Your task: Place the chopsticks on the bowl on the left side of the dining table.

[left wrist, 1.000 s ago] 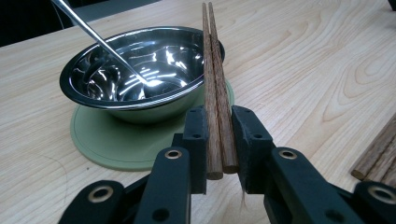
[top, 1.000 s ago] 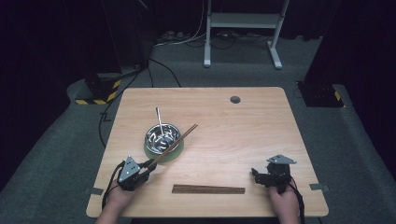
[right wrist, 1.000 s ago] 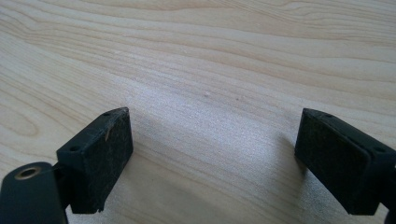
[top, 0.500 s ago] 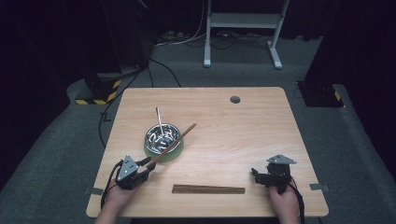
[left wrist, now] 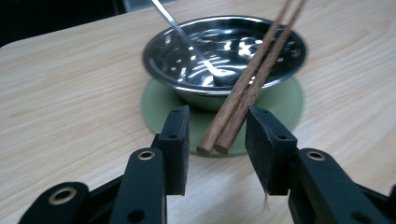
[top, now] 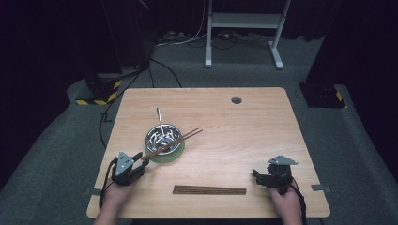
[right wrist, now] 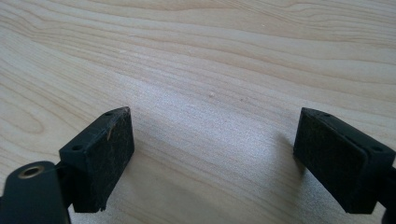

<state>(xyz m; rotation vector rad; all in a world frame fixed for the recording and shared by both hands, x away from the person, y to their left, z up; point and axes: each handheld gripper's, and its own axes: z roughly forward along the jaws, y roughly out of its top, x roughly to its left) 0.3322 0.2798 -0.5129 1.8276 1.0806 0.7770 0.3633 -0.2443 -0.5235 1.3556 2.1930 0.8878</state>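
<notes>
The left hand-held gripper (left wrist: 217, 140), near the bench's (top: 244, 122) front-left corner, has just been opening its jaws; they stand spread with gaps around the ends of the pair of brown wooden chopsticks (left wrist: 252, 79) propped across the shiny steel bowl (left wrist: 224, 51). Judged from here, the released sticks could roll off the rim, nudged by a retreating pad. The right hand-held gripper (right wrist: 212, 154) gapes empty. Count: one bowl, one metal spoon (top: 160, 123), one green round coaster (top: 165, 156), two chopstick pairs (top: 210, 190).

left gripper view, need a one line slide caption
Left gripper jaws, just opened, flank the near ends of two wooden chopsticks leaning on a steel bowl.
</notes>
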